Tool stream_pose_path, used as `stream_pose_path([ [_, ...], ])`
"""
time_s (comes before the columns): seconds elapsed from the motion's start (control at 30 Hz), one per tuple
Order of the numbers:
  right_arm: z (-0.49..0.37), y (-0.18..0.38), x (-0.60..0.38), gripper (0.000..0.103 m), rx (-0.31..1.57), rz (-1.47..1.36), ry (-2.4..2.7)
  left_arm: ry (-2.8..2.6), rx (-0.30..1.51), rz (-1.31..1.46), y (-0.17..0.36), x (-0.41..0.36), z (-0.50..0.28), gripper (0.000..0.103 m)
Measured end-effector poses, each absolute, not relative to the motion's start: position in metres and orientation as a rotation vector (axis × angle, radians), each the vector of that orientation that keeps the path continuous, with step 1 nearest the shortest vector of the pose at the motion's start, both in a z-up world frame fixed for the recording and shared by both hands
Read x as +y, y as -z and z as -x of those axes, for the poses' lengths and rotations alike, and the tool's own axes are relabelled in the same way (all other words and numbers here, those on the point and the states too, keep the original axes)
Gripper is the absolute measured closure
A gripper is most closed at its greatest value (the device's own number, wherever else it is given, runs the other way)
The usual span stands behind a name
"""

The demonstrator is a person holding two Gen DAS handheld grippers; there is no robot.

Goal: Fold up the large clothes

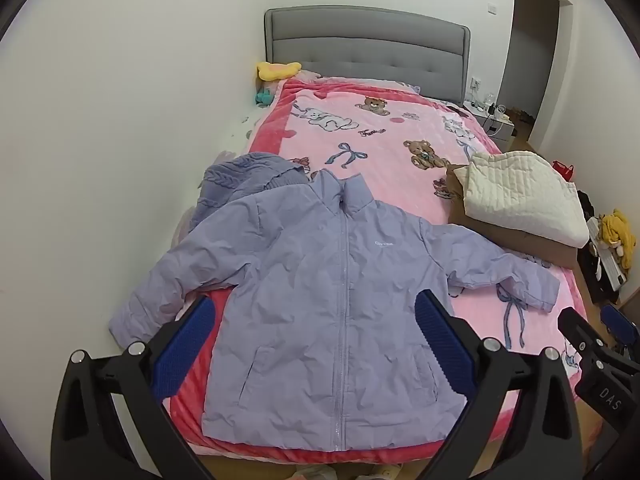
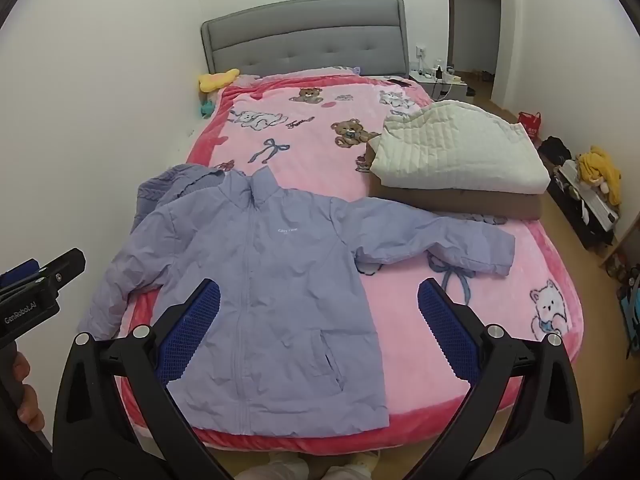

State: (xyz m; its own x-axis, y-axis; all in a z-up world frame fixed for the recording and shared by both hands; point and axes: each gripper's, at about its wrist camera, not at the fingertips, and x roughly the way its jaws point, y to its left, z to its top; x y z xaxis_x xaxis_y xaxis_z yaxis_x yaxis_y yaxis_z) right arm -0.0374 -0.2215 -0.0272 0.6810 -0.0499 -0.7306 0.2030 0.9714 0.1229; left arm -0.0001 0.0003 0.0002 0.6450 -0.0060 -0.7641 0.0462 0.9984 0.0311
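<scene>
A crinkled lilac zip-front jacket (image 1: pixel 336 300) is lying face up and spread flat at the foot of the bed, on a pink fleece blanket printed with bears and bows (image 1: pixel 392 148); its hem is sitting along the near edge and both sleeves are angling outward. The left gripper (image 1: pixel 316 334) is hovering above the lower body of the jacket with its blue-padded fingers wide apart and nothing between them. The right gripper (image 2: pixel 320 318) is hovering likewise, fingers spread and empty, over the jacket's right half.

Judging by the layout, the folding proper is not yet begun: the garment is laid out and the first fold is waiting. The next move is probably calling for each gripper to come down on a sleeve or shoulder edge, pinch the thin fabric, and carry it across the zip line (slippery shell cloth may slide from the pads).

A folded cream quilted coat (image 2: pixel 460 152) is resting well apart.
</scene>
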Motion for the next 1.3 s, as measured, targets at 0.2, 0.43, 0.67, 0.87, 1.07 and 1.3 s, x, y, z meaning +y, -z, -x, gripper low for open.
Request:
stream_pose_path([
  [0.2,0.0382,0.0268,-0.2217,0.008,0.808,-0.204,0.139,0.024,0.865,-0.060,-0.0012,0.0005,0.0005,0.005],
  [0.43,0.0379,0.0273,-0.2218,0.008,0.810,-0.203,0.144,0.028,0.865,-0.054,-0.0002,0.0005,0.0003,0.005],
  [0.67,0.0382,0.0279,-0.2222,0.008,0.808,-0.204,0.140,0.022,0.865,-0.056,-0.0033,0.0046,-0.0032,0.005],
  [0.87,0.0370,0.0279,-0.2217,0.008,0.809,-0.205,0.141,0.022,0.861,-0.055,-0.0060,0.0064,0.0037,0.005],
  [1.07,0.0361,0.0277,-0.2211,0.008,0.808,-0.203,0.140,0.022,0.859,-0.055,-0.0074,0.0064,0.0012,0.005],
  [1.3,0.0356,0.0273,-0.2204,0.008,0.808,-0.205,0.140,0.022,0.858,-0.056,-0.0074,0.0053,0.0021,0.005],
])
